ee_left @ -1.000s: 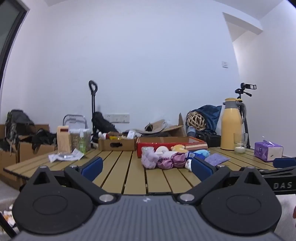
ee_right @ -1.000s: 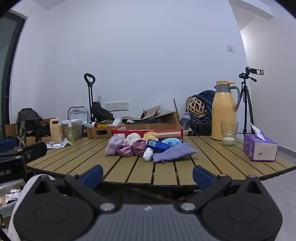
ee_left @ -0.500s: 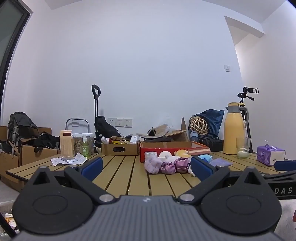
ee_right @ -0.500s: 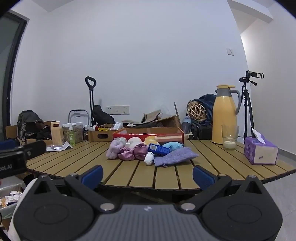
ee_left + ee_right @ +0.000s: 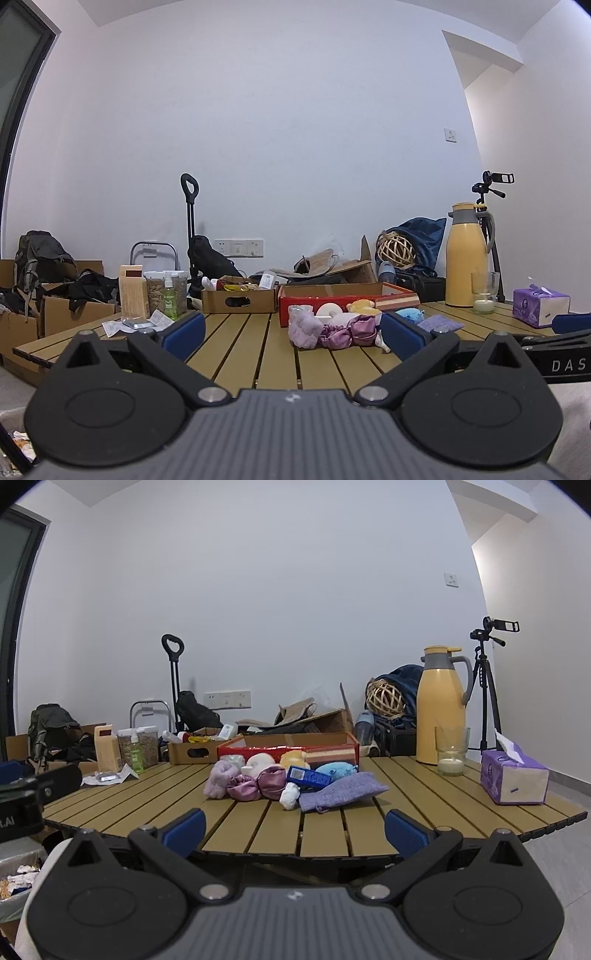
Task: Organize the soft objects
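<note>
A heap of soft things lies mid-table in front of a red box (image 5: 288, 746): a lilac fluffy piece (image 5: 218, 777), purple scrunchies (image 5: 258, 786), a small white piece (image 5: 290, 795), a purple knit pouch (image 5: 340, 792), a blue plush (image 5: 336, 768) and a blue packet (image 5: 308, 775). The heap also shows in the left wrist view, with the lilac piece (image 5: 304, 328), the scrunchies (image 5: 347, 332) and the red box (image 5: 332, 295). My left gripper (image 5: 291, 338) is open and empty over the near table. My right gripper (image 5: 293, 830) is open and empty at the table's front edge.
The slatted wooden table (image 5: 406, 797) carries a yellow jug (image 5: 441, 705), a glass candle (image 5: 451, 749), a purple tissue box (image 5: 513, 779), a cardboard tray (image 5: 194, 751) and jars and a bottle (image 5: 133, 749) at the left. Boxes and bags stand on the floor behind.
Both grippers have shifted slightly relative to the table; the view has tilted a little. Both stay open and empty. The heap has not moved.
</note>
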{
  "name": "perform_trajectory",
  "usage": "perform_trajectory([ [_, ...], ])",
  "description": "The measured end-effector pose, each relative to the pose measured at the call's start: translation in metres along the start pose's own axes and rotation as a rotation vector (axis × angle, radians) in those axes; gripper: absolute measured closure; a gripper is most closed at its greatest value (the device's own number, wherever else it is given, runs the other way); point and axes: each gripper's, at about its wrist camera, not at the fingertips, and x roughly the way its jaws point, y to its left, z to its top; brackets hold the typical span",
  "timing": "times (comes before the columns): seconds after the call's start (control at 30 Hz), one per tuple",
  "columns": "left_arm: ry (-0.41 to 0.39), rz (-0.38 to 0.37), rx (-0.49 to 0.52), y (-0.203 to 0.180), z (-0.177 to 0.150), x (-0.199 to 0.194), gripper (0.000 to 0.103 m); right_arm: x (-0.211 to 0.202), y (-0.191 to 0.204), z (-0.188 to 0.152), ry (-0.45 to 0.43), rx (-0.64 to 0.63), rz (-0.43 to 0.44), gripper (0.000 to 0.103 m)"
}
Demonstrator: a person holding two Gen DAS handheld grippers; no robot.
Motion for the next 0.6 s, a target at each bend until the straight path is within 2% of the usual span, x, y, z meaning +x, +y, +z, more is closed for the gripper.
perform_trajectory([
  [0.6,0.006,-0.006,-0.012,0.0016,0.0,0.0003,0.0,0.002,0.0007,-0.0005,0.009,0.003,0.005,0.0],
])
